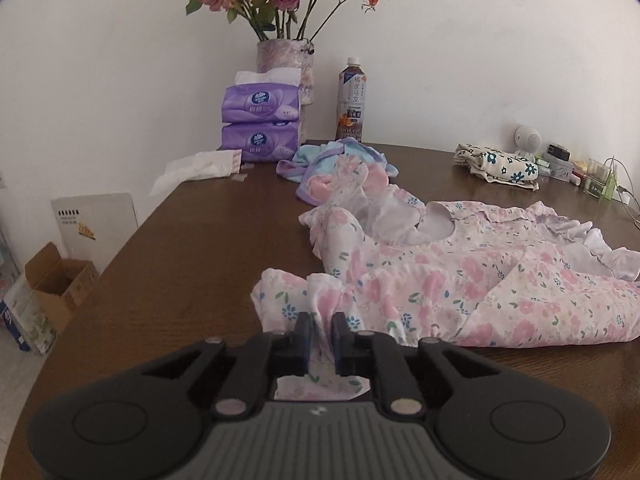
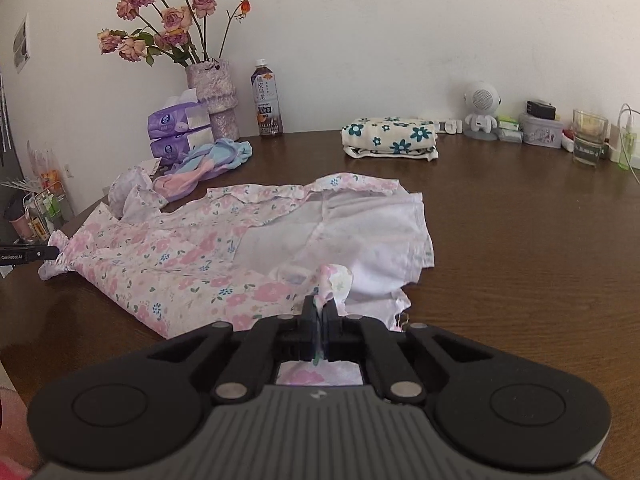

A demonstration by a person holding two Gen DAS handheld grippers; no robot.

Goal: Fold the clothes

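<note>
Clutter along the back of the brown table [image 2: 520,240]

A textured vase [image 2: 214,96] of faded pink roses [image 2: 168,20] stands by the wall, two stacked purple tissue packs [image 1: 260,120] just beside it and a tea bottle [image 2: 267,98] near its other side. A loose tissue [image 1: 192,168] lies on the wood. Far right: a white robot figurine [image 2: 482,112], a lidded tin [image 2: 542,130] and a glass cup [image 2: 589,136]. An open cardboard box [image 1: 56,280] sits on the floor.

Left gripper [image 1: 320,326] low over the table [image 1: 180,260], fingers nearly closed on a bunched hem of the dress [image 1: 460,280] — cloth pinched between the pads. Right gripper [image 2: 319,316] also low, fingers clamped tight on a dress edge — fabric tuft sticking up above the fingertips.
</note>
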